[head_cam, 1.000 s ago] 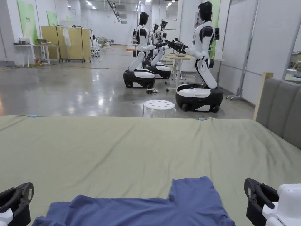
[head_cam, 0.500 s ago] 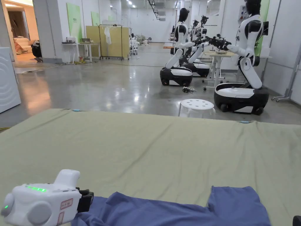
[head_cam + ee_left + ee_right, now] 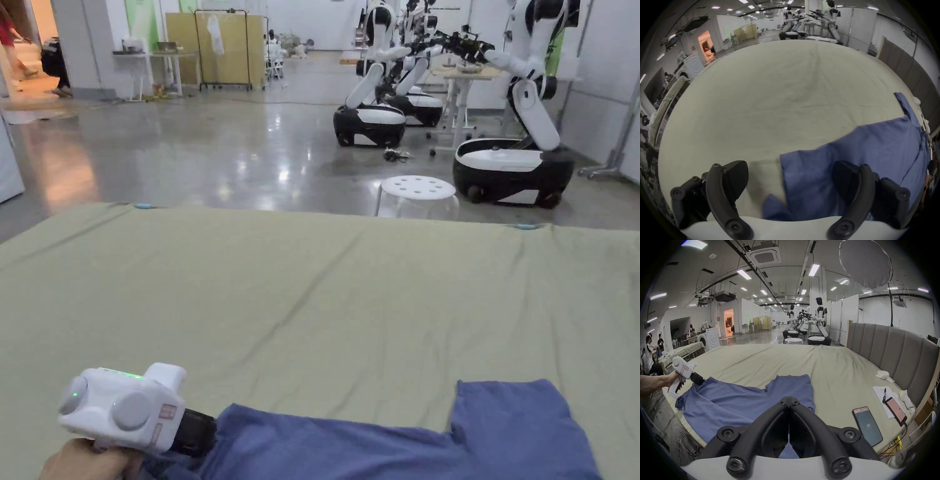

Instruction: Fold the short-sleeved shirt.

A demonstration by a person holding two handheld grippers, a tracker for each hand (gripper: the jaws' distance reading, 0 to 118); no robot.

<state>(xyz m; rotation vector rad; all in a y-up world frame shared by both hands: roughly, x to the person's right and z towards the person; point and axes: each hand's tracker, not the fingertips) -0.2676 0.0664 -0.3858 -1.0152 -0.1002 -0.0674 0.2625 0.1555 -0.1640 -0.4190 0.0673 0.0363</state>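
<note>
Shirt (image 3: 743, 400) lies flat on bed (image 3: 786, 363), at near edge. Left gripper (image 3: 790, 181) spread wide over shirt's left end. Right gripper (image 3: 789, 400) pressed together, empty, above shirt. Phone (image 3: 867, 425) right of shirt.

The left gripper (image 3: 790, 177) is held low in the person's left hand (image 3: 87, 459), its jaws spread wide apart and pointing forward. The right gripper (image 3: 789, 400) is raised and level, its jaws pressed together at the tips with nothing between them.
</note>
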